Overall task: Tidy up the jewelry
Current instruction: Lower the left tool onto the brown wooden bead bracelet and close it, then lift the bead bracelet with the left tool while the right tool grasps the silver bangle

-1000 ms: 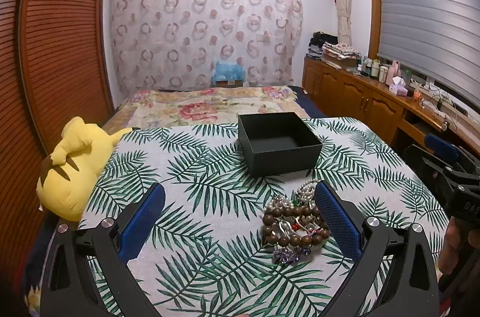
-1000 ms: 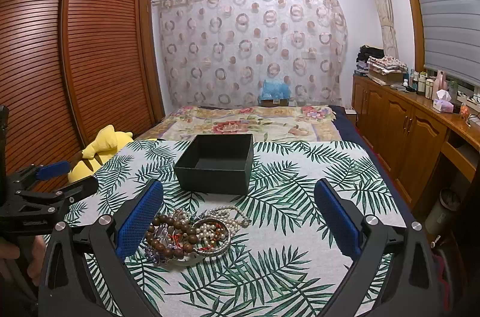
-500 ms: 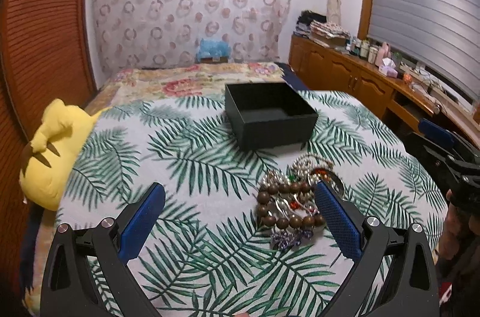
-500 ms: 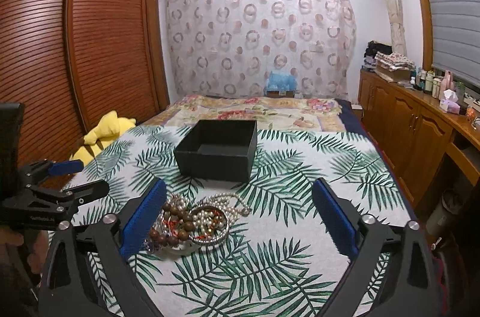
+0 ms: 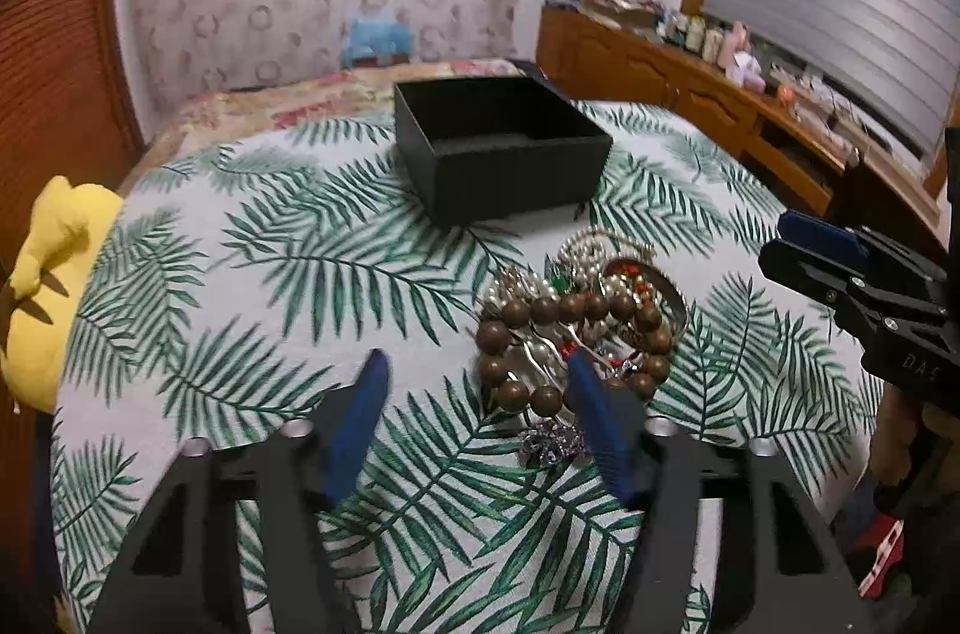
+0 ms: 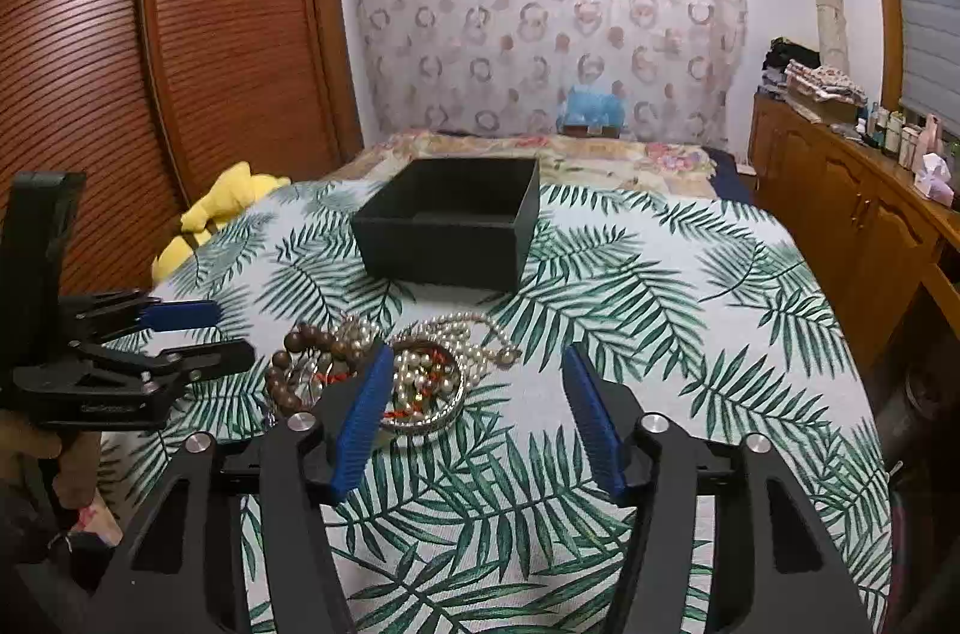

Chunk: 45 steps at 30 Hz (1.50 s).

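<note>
The jewelry pile [image 5: 579, 328] lies tangled on the bed [image 5: 288, 274], just before the empty black box [image 5: 498, 148]. Both the left gripper [image 5: 474, 382] and right gripper [image 6: 477, 376] are closing, fingers pinching nothing. Light, slippery strands likely snag; the stiff wooden bead bracelet [image 5: 510, 334] looks easiest to grasp.

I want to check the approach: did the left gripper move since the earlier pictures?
Yes. In its own view the left gripper came down toward the jewelry pile; the black box looks nearer, and its jaws are closing.
</note>
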Each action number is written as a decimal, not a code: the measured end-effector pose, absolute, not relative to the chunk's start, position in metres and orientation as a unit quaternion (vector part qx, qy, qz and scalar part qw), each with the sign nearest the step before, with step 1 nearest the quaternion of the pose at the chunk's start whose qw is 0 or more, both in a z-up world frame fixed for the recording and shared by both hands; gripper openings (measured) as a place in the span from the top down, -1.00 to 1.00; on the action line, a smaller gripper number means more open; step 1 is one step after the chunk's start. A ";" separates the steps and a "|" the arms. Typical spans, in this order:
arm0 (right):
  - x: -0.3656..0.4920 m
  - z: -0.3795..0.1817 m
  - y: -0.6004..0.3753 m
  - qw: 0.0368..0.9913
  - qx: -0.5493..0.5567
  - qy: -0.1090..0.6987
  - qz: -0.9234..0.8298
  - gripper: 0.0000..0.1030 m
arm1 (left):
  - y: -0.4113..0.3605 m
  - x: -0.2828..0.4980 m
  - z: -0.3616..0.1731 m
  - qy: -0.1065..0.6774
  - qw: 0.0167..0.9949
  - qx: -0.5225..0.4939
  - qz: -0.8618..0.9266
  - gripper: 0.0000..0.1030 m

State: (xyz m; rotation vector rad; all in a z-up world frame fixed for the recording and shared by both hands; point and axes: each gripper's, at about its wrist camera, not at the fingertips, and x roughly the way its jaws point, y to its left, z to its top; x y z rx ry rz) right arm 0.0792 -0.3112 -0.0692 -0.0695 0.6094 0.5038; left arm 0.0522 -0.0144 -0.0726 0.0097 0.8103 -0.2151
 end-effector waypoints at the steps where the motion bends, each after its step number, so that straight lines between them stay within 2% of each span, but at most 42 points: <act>1: 0.081 -0.071 -0.311 0.921 -0.035 0.300 0.246 -0.09 | -0.016 0.054 -0.074 0.397 0.912 0.008 -0.106 0.05; 3: 0.082 -0.075 -0.311 0.920 -0.037 0.304 0.245 -0.05 | -0.017 0.061 -0.078 0.405 0.908 0.010 -0.111 0.29; 6: 0.086 -0.080 -0.311 0.916 -0.037 0.313 0.246 0.02 | -0.017 0.068 -0.081 0.415 0.902 0.001 -0.123 0.50; 16: 0.096 -0.090 -0.305 0.902 -0.053 0.337 0.263 0.33 | -0.013 0.090 -0.092 0.434 0.892 -0.013 -0.128 0.53; 17: 0.098 -0.090 -0.303 0.901 -0.057 0.339 0.266 0.35 | -0.012 0.090 -0.092 0.434 0.891 -0.017 -0.132 0.58; 18: 0.099 -0.091 -0.302 0.899 -0.060 0.340 0.268 0.37 | -0.012 0.091 -0.093 0.435 0.890 -0.023 -0.137 0.72; 22: 0.106 -0.093 -0.297 0.893 -0.066 0.350 0.275 0.45 | -0.009 0.087 -0.088 0.426 0.892 -0.032 -0.151 0.72; 27: 0.121 -0.100 -0.287 0.877 -0.074 0.373 0.293 0.66 | -0.010 0.074 -0.064 0.392 0.906 -0.032 -0.155 0.72; 36: 0.136 -0.109 -0.273 0.860 -0.090 0.402 0.301 0.68 | -0.012 0.061 -0.025 0.348 0.922 -0.029 -0.166 0.72; 41: 0.138 -0.107 -0.274 0.862 -0.096 0.400 0.297 0.90 | -0.010 0.061 -0.017 0.338 0.926 -0.029 -0.165 0.72; 45: 0.136 -0.097 -0.275 0.869 -0.102 0.386 0.294 0.90 | -0.008 0.064 -0.011 0.334 0.928 -0.024 -0.162 0.72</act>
